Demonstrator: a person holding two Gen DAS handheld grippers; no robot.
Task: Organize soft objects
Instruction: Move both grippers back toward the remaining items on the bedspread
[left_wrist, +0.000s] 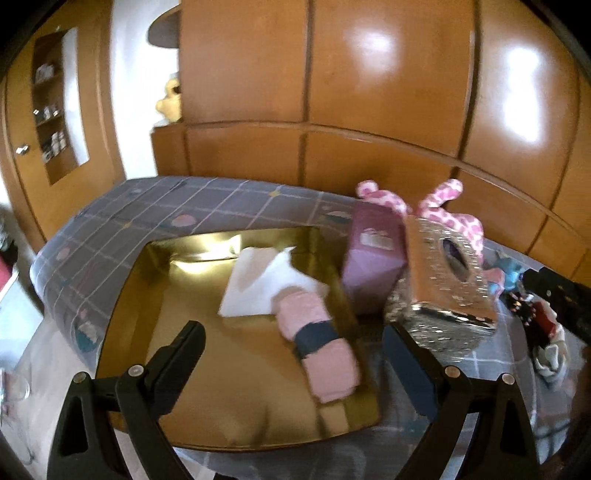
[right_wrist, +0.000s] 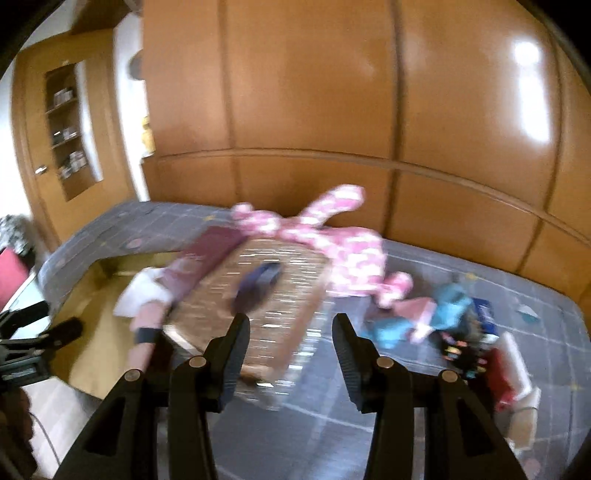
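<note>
The left gripper (left_wrist: 293, 341) is spread wide over the gold tray (left_wrist: 236, 406), pinching nothing; the rolled pink towel (left_wrist: 317, 347) with its dark band lies in the tray at 2 o'clock from the white cloth (left_wrist: 258, 284). The right gripper (right_wrist: 291, 332) stands parted and empty above the glittery tissue box (right_wrist: 266, 295); the pink spotted plush (right_wrist: 332, 240) sits at 1 o'clock of that box on the bedspread (right_wrist: 443, 424)

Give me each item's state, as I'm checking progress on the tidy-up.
Gold tray: on the bed, holding two items.
Pink towel roll: banded, lying in the tray.
White napkin: loosely folded, in the tray.
Tissue box: tilted, beside the tray.
Pink plush rabbit: sprawled on the bed.
Left gripper: jaws open, empty.
Right gripper: jaws open, empty.
</note>
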